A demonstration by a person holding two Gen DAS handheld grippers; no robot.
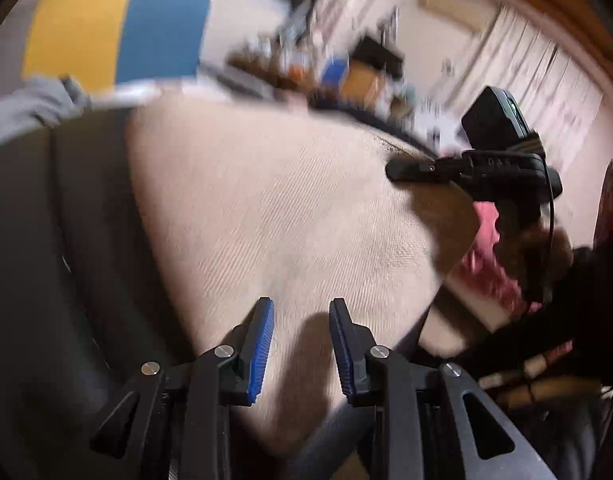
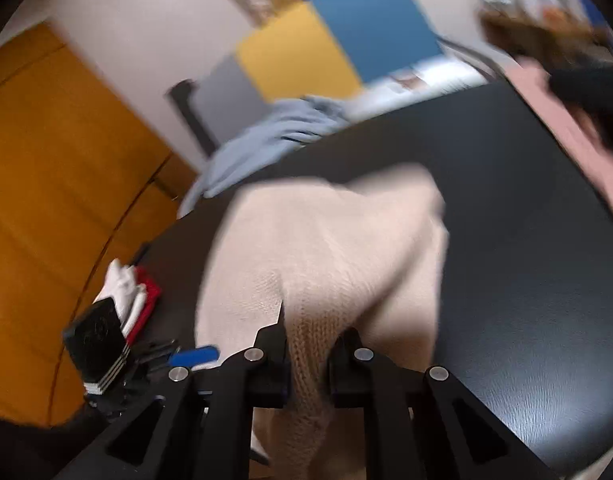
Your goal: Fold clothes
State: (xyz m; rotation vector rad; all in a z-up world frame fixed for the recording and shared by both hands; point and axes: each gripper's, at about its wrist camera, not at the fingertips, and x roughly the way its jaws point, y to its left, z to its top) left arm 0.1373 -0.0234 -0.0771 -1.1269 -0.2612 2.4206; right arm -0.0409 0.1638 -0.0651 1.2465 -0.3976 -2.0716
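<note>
A cream knitted garment (image 1: pixel 274 208) lies spread over the black table (image 1: pixel 46 240). My left gripper (image 1: pixel 301 344) hovers just above it, jaws open, blue pads bare, holding nothing. My right gripper (image 2: pixel 308 344) is shut on a bunched fold of the cream knit (image 2: pixel 326 248) and lifts it off the black table (image 2: pixel 526 280). The right gripper also shows in the left wrist view (image 1: pixel 410 168), at the garment's far right edge. Both views are motion-blurred.
A grey-blue garment (image 2: pixel 266 136) lies at the table's far edge, also in the left wrist view (image 1: pixel 30 104). A yellow and blue box (image 2: pixel 338 40) stands behind it. White and red cloth (image 2: pixel 130 296) lies at the left. An orange door (image 2: pixel 46 200) is beyond.
</note>
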